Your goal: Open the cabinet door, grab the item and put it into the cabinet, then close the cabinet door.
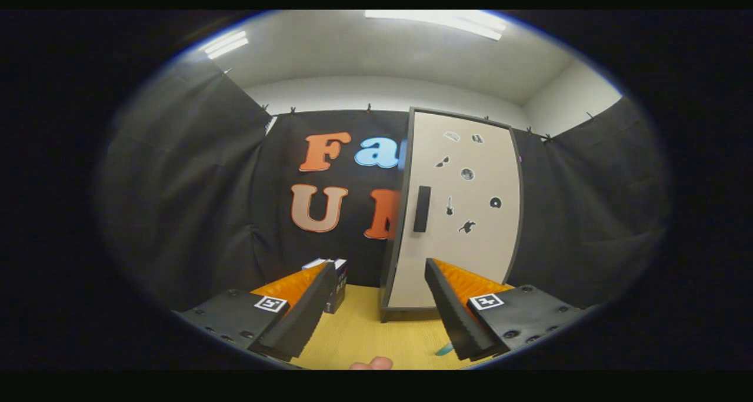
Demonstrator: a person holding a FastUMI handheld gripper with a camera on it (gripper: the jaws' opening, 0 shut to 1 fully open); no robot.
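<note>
A tall cabinet with a pale door and dark frame stands on the yellow table, beyond my right finger. Its door is closed, with a dark vertical handle near the left edge and several small stickers on it. A dark box-shaped item stands upright on the table to the cabinet's left, just behind my left finger. My gripper is open, nothing between its fingers, and it is held back from the cabinet.
Black cloth walls close the booth behind and on both sides. A fingertip of a person shows at the near table edge. A small teal object peeks out beside my right finger.
</note>
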